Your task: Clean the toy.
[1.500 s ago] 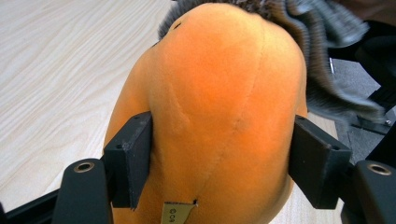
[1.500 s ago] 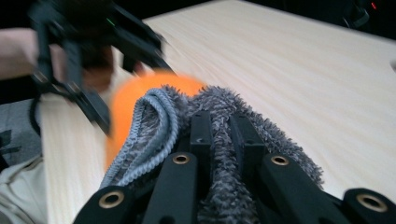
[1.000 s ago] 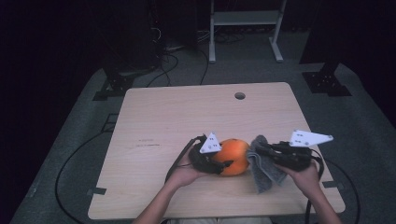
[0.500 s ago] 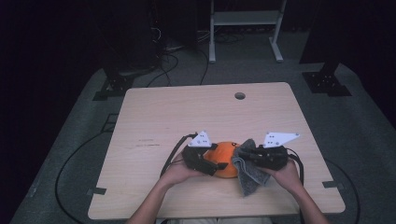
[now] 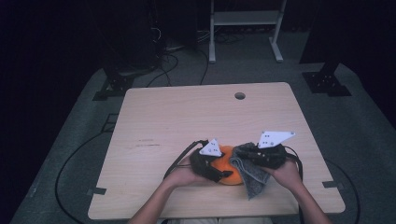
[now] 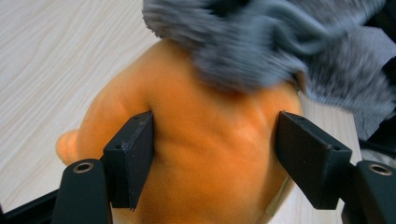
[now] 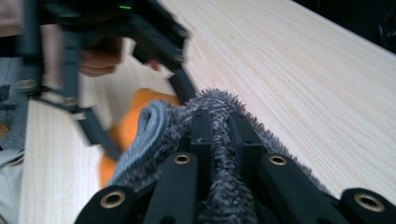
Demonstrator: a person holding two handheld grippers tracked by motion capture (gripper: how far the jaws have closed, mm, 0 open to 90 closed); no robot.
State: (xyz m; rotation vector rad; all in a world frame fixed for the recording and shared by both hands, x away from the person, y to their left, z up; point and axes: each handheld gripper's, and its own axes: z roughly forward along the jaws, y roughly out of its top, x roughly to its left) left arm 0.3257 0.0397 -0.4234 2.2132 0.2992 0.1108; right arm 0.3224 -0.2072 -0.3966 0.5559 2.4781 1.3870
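You are mid-wipe: your left gripper (image 6: 215,154), jaws just closing, clamps the orange plush toy (image 5: 227,164) at the table's (image 5: 187,112) six o'clock edge, while your right gripper (image 7: 219,126), pinched on the grey cloth (image 7: 224,186), should next rub downward.

A light wooden table (image 5: 187,121) is seen from above, its top pierced by a small round hole (image 5: 240,95) near the far edge. Grey carpet (image 5: 364,135) is spread beneath and around the table. Black cables (image 5: 74,158) are looped over the carpet at the left, and more are tangled beyond the far edge. A white metal stand (image 5: 245,28) is set behind the table, flanked by dark floor brackets (image 5: 327,83).
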